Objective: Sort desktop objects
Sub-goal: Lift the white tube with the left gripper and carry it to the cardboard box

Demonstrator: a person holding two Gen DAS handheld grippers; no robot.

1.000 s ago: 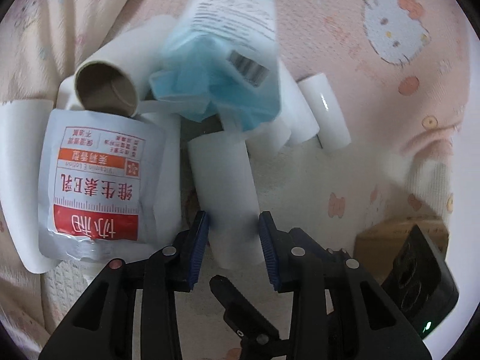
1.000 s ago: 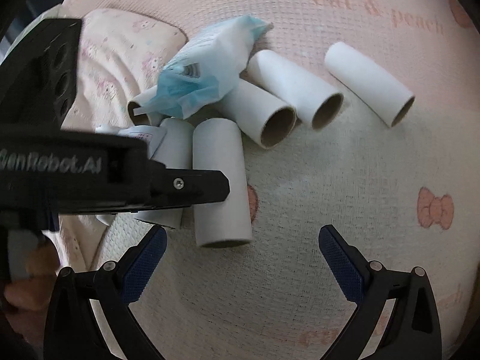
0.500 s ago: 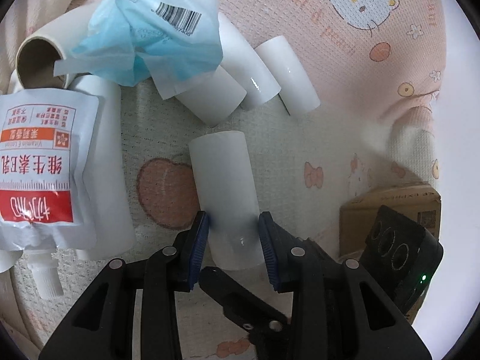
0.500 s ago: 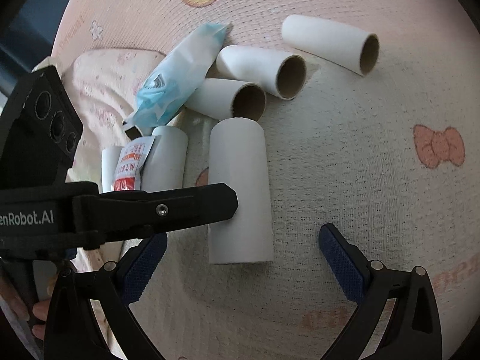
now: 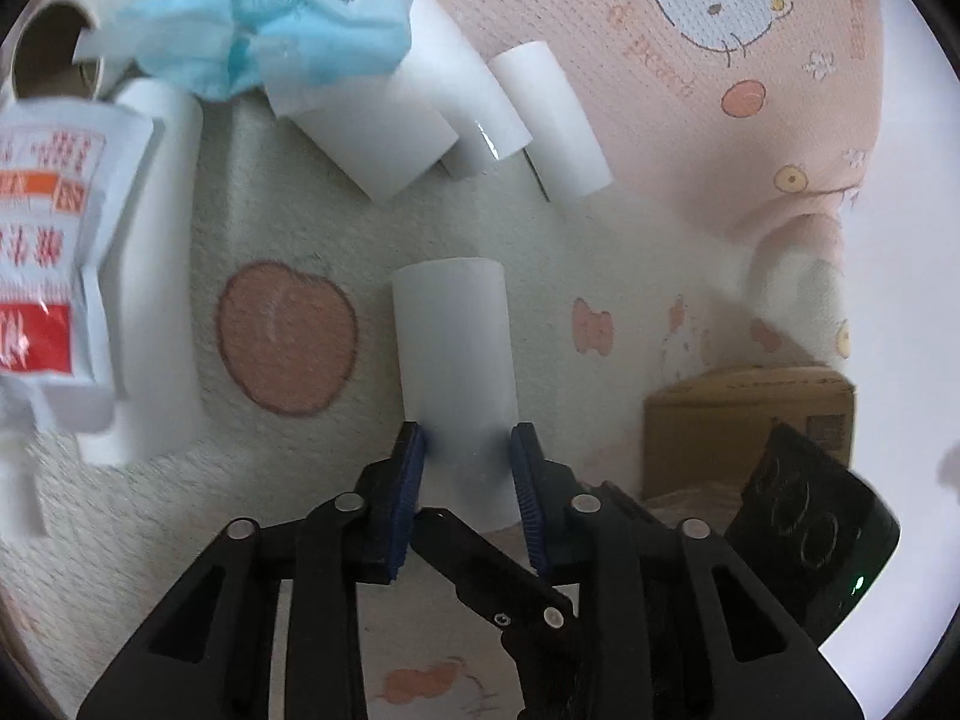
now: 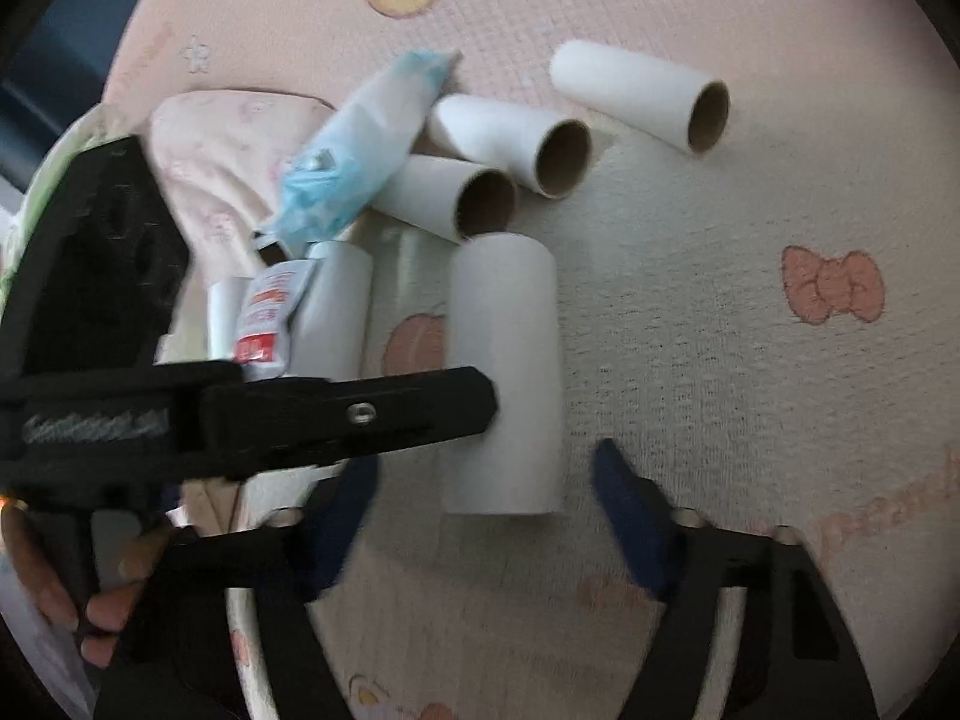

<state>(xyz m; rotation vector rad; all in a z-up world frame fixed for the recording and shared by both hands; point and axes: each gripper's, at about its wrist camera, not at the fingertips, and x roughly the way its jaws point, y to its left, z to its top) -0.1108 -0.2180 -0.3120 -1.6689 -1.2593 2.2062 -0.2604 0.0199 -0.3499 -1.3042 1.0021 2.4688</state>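
Note:
A white paper tube (image 5: pixel 456 360) lies on the pink patterned cloth (image 5: pixel 660 240), apart from the pile. My left gripper (image 5: pixel 469 468) is closing, and its blue pads press the tube's near end from both sides. In the right wrist view the same tube (image 6: pixel 504 384) points towards me, with the left gripper's black finger (image 6: pixel 360 414) across its left side. My right gripper (image 6: pixel 486 516) is closing and blurred. The tube's near end sits between its blue fingertips (image 6: pixel 630 516), which do not touch it.
Three more tubes (image 6: pixel 642 102) (image 6: pixel 510 138) (image 6: pixel 444 192) lie behind, with a blue mask packet (image 6: pixel 360 156) on them. A white pouch with a red label (image 5: pixel 42 252) rests on another tube (image 5: pixel 156 300). A cardboard box (image 5: pixel 744 420) stands right. A hand (image 6: pixel 54 588) holds the left gripper.
The left gripper has drawn the tube out of the pile towards me and pinched it tighter. The right gripper has come up to the tube's near end and its jaws have narrowed.

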